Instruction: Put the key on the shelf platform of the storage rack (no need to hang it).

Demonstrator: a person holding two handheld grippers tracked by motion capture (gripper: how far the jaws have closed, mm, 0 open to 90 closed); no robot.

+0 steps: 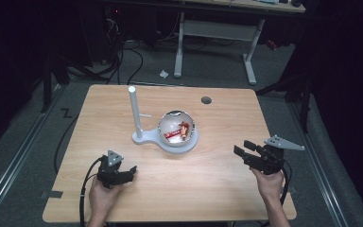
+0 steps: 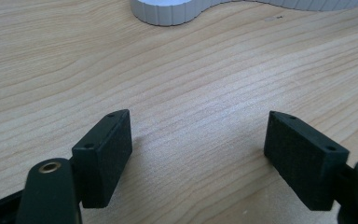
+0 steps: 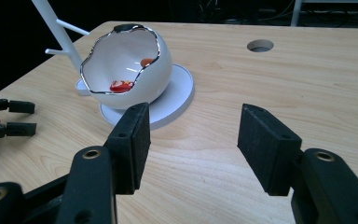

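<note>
A white egg-shaped bowl (image 1: pixel 177 125) (image 3: pixel 126 70) with a jagged silver rim sits on a white base (image 1: pixel 184 144) (image 3: pixel 177 95) at the table's middle, with small red and orange items (image 1: pixel 179 131) (image 3: pixel 121 86) inside. A white post (image 1: pixel 134 111) with a side peg rises from the base's left end. My left gripper (image 1: pixel 131 173) (image 2: pixel 198 156) rests low over bare wood at the front left, jaws open and empty. My right gripper (image 1: pixel 243 147) (image 3: pixel 193 144) hovers at the front right, pointing toward the bowl, jaws open with nothing between them.
The wooden table (image 1: pixel 208 179) has a round cable hole (image 1: pixel 206 100) (image 3: pixel 260 45) at the back right. Cables trail from both grippers off the front edge. Another desk's white legs (image 1: pixel 250 61) and floor cables (image 1: pixel 132 61) lie beyond the table.
</note>
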